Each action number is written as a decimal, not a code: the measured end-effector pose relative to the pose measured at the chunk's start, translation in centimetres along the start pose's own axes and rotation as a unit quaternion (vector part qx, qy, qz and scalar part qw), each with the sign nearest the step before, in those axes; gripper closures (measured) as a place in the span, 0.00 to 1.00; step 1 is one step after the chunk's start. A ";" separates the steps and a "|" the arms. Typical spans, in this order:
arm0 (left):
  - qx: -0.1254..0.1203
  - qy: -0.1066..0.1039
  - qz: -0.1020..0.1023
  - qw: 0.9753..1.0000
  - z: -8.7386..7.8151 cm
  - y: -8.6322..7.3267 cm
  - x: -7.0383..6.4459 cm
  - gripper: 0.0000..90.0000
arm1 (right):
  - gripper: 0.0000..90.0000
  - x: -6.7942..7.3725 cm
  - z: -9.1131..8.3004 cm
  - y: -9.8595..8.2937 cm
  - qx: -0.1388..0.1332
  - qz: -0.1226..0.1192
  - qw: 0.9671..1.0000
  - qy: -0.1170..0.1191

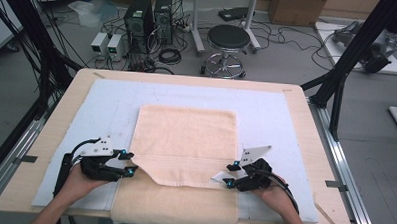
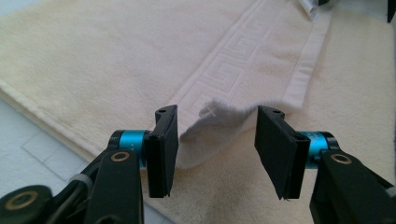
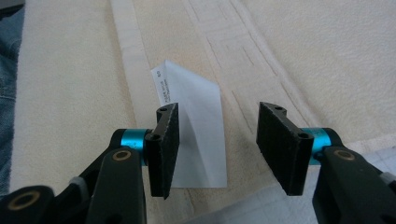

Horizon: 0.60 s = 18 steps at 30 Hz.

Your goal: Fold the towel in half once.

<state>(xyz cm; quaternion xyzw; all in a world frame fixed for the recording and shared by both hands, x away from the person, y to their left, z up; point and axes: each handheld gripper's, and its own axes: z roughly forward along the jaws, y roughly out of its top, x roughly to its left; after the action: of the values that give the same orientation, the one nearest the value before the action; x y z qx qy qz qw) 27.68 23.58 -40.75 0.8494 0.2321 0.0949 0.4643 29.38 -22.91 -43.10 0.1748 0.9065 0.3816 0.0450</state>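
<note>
Towel: your cream towel (image 1: 185, 136) lies spread on the pale blue mat (image 1: 267, 104) in the middle of the counter (image 1: 306, 126). Its near end hangs over the counter's front edge, and a hem is folded back across it, dipping to a shallow point between your hands.

Left tongs: your left tongs (image 1: 127, 163) sit at the left end of that folded hem. The jaws stand apart. In the left gripper view (image 2: 217, 144), a raised, curled corner of the towel (image 2: 219, 121) lies between them, and neither pad presses on it.

Right tongs: your right tongs (image 1: 231, 174) sit at the right end of the hem, jaws also apart and clamped on nothing (image 3: 217, 144).

Label: a white care label (image 3: 196, 126) lies flat on the towel. In the right gripper view it runs from behind the left pad into the gap between the jaws. In the high view it shows as a small white patch (image 1: 218, 176) just beside the right tongs.

Hands: both of your hands rest low at the counter's near edge, well apart, with the towel between them.
</note>
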 end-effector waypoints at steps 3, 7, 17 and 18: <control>-0.005 0.002 -0.002 1.000 -0.3 0.1 0.1 0.54 | 0.56 0.0 0.1 0.0 0.002 -0.004 1.000 0.000; 0.015 -0.009 -0.002 1.000 0.5 -0.1 0.2 0.56 | 0.58 -0.1 0.2 0.1 0.005 -0.003 1.000 -0.002; 0.017 -0.046 -0.014 0.999 0.5 -0.2 0.9 0.57 | 0.70 -0.6 0.6 0.1 0.007 0.009 1.000 0.008; 0.009 -0.041 -0.021 0.999 0.0 -0.1 1.2 0.57 | 0.71 -0.6 0.6 0.1 0.007 0.007 1.000 0.011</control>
<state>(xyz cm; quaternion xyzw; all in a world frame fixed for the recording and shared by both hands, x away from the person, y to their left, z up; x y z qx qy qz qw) 28.70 24.22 -40.85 0.8518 0.2311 0.0480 0.4677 30.05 -22.68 -43.47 0.1777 0.9081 0.3778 0.0315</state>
